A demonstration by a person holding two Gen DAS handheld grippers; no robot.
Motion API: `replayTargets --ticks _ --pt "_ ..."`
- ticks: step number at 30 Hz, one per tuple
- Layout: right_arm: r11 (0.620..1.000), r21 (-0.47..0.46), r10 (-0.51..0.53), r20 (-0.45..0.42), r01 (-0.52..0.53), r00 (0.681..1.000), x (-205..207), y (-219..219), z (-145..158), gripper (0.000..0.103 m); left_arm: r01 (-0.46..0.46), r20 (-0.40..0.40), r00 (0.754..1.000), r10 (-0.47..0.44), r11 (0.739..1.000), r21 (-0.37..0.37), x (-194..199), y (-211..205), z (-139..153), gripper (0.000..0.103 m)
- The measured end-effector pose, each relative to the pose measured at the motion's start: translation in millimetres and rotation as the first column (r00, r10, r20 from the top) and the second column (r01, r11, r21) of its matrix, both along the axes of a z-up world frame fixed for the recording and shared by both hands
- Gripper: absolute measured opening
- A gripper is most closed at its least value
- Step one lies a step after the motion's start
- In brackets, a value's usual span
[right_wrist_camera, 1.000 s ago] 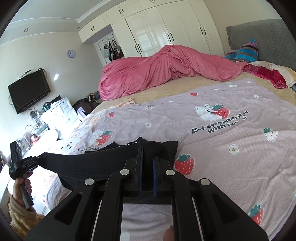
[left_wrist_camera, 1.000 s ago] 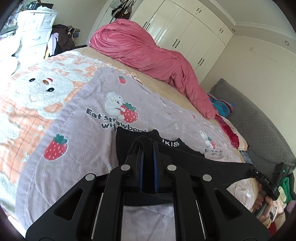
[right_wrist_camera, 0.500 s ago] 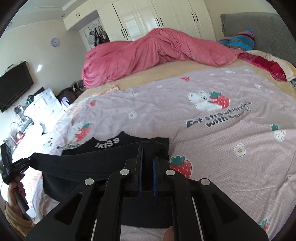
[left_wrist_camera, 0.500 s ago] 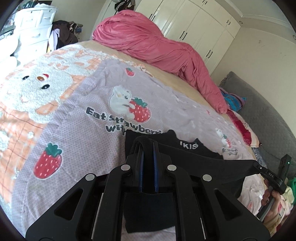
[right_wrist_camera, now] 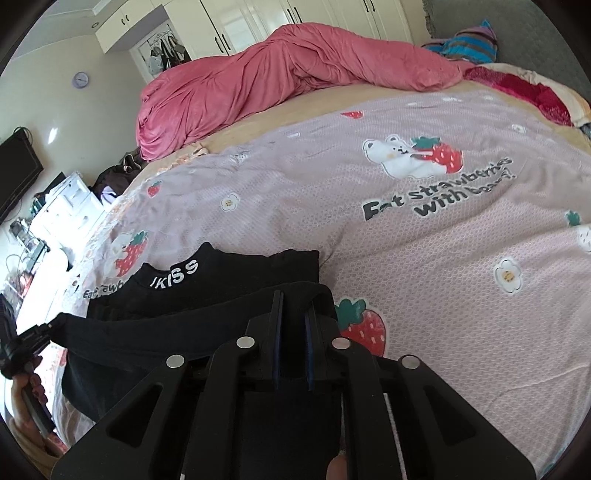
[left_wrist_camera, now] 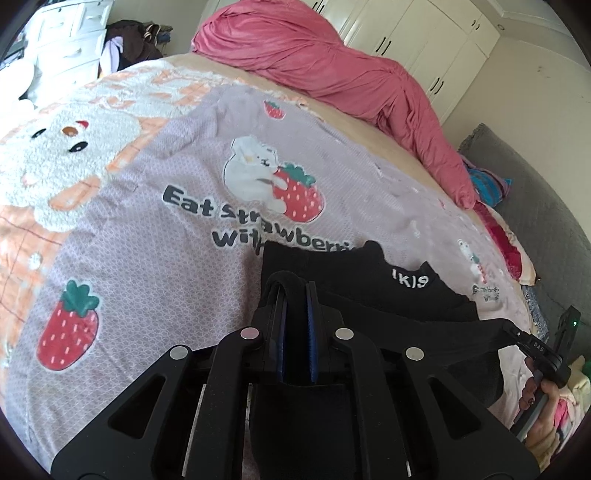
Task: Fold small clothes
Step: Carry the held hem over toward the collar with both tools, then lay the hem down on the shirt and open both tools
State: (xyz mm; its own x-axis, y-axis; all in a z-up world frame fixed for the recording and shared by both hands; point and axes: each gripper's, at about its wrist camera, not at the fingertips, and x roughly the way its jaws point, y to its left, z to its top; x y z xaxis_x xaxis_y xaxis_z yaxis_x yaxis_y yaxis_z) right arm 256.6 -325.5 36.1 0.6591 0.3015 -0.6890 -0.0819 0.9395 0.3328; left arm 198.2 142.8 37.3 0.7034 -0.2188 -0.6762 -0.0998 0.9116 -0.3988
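Observation:
A black garment (left_wrist_camera: 369,269) with white lettering at its collar lies on the lilac strawberry blanket (left_wrist_camera: 177,273). Its near edge is lifted and stretched taut between both grippers, doubled over the rest. My left gripper (left_wrist_camera: 295,286) is shut on the left corner of that edge. My right gripper (right_wrist_camera: 295,295) has the right corner between its pads; its jaws are opening, the cloth still hanging from the tips. In the left wrist view the right gripper (left_wrist_camera: 517,332) shows at the right with a hand below it. The left gripper (right_wrist_camera: 55,321) appears at the right wrist view's left edge.
A heaped pink duvet (left_wrist_camera: 332,62) lies across the far side of the bed. White drawers (left_wrist_camera: 66,44) stand beyond the bed's left edge, a grey headboard (left_wrist_camera: 535,221) with striped pillows on the right. White wardrobes (right_wrist_camera: 258,22) line the back wall.
Both grippers have sunk and moved forward, carrying the lifted edge over the garment towards its lettered collar. The gap between the right gripper's fingers has grown slightly.

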Motion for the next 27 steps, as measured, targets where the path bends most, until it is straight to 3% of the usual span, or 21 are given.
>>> replayTargets --ticks 3,6,8,12,17,21,27 --pt "1.0 -0.01 -0.024 0.019 0.024 1.0 -1 -5 3 0.032 0.009 0.001 1.0 -0.009 1.0 0.009 -2 -2 1 0.006" --pt "1.0 0.007 -0.027 0.05 0.026 0.998 -8 -14 12 0.032 0.034 0.026 0.999 -0.036 0.997 0.062 -10 -10 12 0.014" --pt "1.0 0.007 -0.023 0.078 0.023 0.997 -14 -17 18 0.032 0.033 0.069 0.997 -0.042 0.992 0.124 -20 -17 25 0.027" --pt "0.999 -0.025 0.041 0.125 -0.038 0.991 -30 -9 30 0.032 0.043 0.117 0.991 -0.058 0.991 0.124 -39 -20 40 0.028" --pt "0.981 -0.102 0.173 0.077 -0.165 0.982 -40 20 24 0.022 0.167 0.035 0.985 -0.171 0.982 0.093 -37 -47 20 0.024" --pt "0.946 -0.248 0.207 -0.027 -0.208 0.978 -39 44 -4 0.022 0.263 -0.08 0.964 -0.253 0.953 0.154 -30 -79 -10 0.018" --pt "0.926 -0.308 0.209 -0.064 -0.218 0.976 -24 58 -34 0.022 0.267 -0.123 0.962 -0.245 0.937 0.226 -15 -92 -30 0.018"
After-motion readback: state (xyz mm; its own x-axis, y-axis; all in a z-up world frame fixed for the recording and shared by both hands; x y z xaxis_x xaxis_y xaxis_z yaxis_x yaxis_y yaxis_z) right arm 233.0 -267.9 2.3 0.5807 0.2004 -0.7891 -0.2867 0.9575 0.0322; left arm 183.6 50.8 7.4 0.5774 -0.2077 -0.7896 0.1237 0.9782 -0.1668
